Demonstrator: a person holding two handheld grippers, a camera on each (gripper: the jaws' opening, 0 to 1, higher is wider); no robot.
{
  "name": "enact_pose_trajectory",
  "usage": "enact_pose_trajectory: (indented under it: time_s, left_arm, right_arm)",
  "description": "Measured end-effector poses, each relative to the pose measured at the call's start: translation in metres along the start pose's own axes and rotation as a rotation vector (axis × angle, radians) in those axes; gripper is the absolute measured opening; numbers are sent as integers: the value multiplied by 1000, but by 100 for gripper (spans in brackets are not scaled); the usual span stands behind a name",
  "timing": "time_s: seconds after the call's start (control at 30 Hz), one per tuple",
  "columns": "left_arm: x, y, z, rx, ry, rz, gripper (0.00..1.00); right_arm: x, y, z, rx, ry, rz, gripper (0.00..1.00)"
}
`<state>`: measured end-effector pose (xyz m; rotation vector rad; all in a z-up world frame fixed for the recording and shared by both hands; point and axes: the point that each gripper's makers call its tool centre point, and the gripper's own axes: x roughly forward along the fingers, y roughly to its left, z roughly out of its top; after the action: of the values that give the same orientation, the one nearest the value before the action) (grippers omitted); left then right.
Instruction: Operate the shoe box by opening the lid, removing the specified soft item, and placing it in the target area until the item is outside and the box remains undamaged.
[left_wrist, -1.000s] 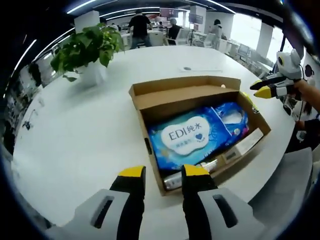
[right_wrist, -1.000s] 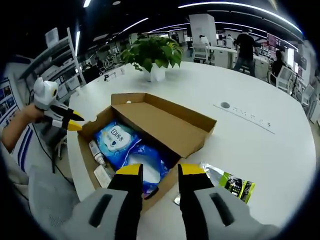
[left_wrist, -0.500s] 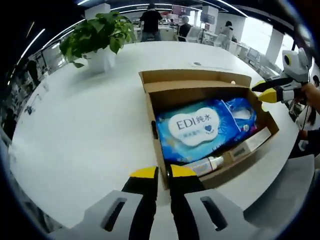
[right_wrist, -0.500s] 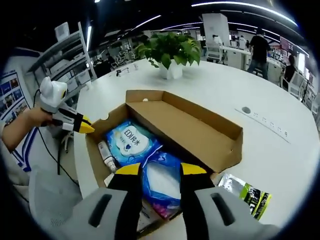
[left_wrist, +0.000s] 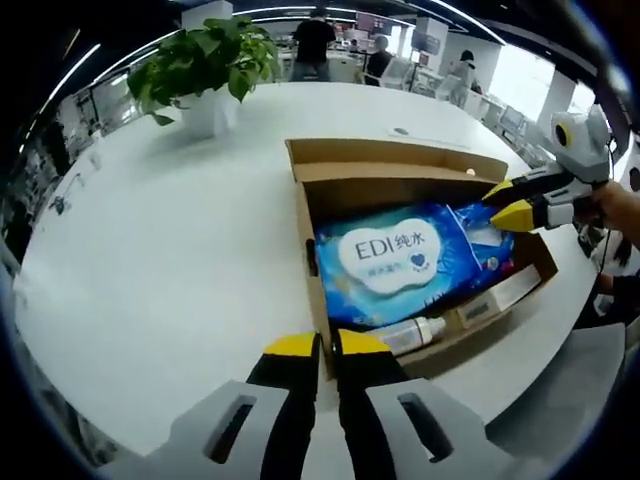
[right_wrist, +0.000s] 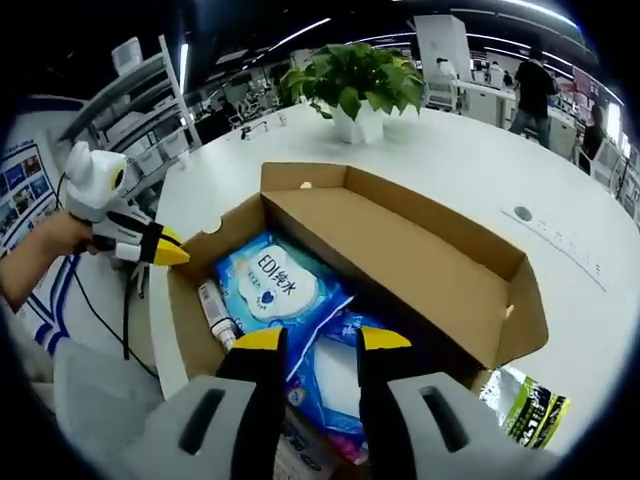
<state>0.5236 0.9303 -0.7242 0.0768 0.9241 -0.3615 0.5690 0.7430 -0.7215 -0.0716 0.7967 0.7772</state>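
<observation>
Shoe box (left_wrist: 420, 260) open; right tongs (right_wrist: 310, 340) parted, empty, above; left tongs (left_wrist: 316, 346) nearly closed, empty.

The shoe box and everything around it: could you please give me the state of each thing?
Shoe box: open, lid folded back.
EDI wipes pack: lying flat inside the box.
Bottle: on its side in the box.
Left gripper: nearly shut, at the box's edge.
Right gripper: open, above the blue pack.
Green packet: on the table.

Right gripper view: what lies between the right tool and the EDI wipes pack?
Only the smaller blue pack, directly under the right tool; the EDI wipes pack lies just beyond.
</observation>
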Motion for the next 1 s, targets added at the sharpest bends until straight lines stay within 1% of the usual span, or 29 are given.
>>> enact_pose_trajectory:
  time_s: [0.2, 0.33, 0.47, 0.53, 0.73, 0.8, 0.87, 0.93, 1.0]
  left_arm:
    - [0, 0, -1, -1, 3, 5, 3]
    - [1, 1, -1, -9, 1, 7, 3]
    - [1, 2, -1, -13, 0, 7, 3]
    - [2, 2, -1, -13, 1, 7, 3]
    - [3, 4, -1, -20, -1, 9, 3]
    - [3, 4, -1, -22, -2, 9, 3]
    - [2, 3, -1, -22, -2, 9, 3]
    - [2, 3, -1, -22, -2, 9, 3]
    - [2, 3, -1, -23, -3, 7, 3]
  right_arm:
    - [18, 4, -7, 9, 35, 11, 24]
    - [26, 6, -9, 19, 46, 15, 23]
    - [33, 8, -9, 27, 47, 19, 20]
    - [36, 10, -8, 36, 50, 24, 20]
    - [46, 8, -11, 65, 61, 10, 18]
    - [48, 8, -13, 75, 68, 7, 14]
    - [49, 9, -14, 68, 72, 1, 5]
    - [49, 9, -14, 80, 72, -2, 4]
    - [48, 9, -15, 120, 75, -11, 3]
